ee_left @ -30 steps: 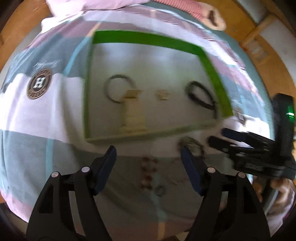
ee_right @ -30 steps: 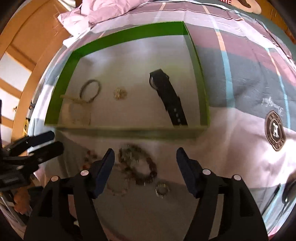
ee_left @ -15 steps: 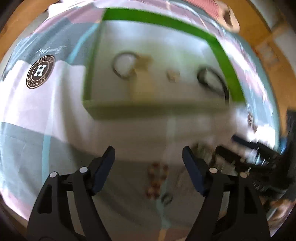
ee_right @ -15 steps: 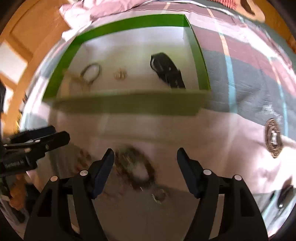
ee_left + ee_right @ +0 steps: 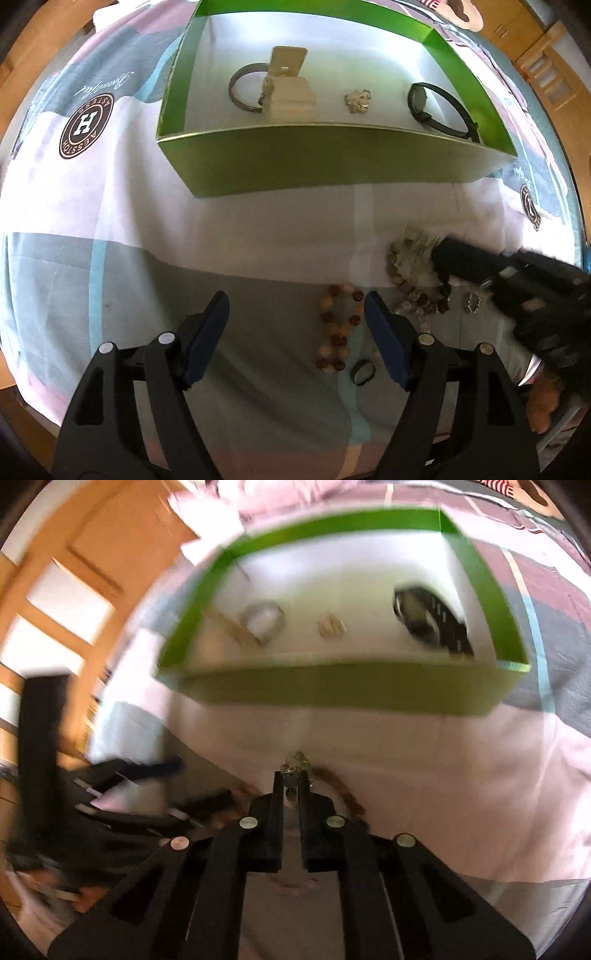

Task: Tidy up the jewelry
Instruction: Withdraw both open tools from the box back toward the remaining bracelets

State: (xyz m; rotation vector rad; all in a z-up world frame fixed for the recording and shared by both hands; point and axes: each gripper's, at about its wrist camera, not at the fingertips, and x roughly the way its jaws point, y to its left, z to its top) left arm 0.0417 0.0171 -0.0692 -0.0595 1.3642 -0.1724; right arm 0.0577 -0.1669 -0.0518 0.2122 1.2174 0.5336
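Closing since the earlier frame, right hand-held gripper (image 5: 291, 775) is pinching the dark beaded bracelet (image 5: 410, 273), lower right, below the green box (image 5: 332, 158). Left hand-held gripper (image 5: 295, 317) is hanging wide open, empty. Bedsheet (image 5: 85, 206) emblem (image 5: 86, 125) is showing "H".

**Readable marks on the bedspread**

One round brown emblem (image 5: 86, 126) is printed on the bedspread (image 5: 66, 206) left of the green box — a large white "H" in the middle, ringed by lettering that appears upside down and reads roughly "HOSSTON". Beside it runs a line of cursive script (image 5: 103, 84), too distorted to read. A second emblem (image 5: 530, 206) at the right edge is too small to make out.
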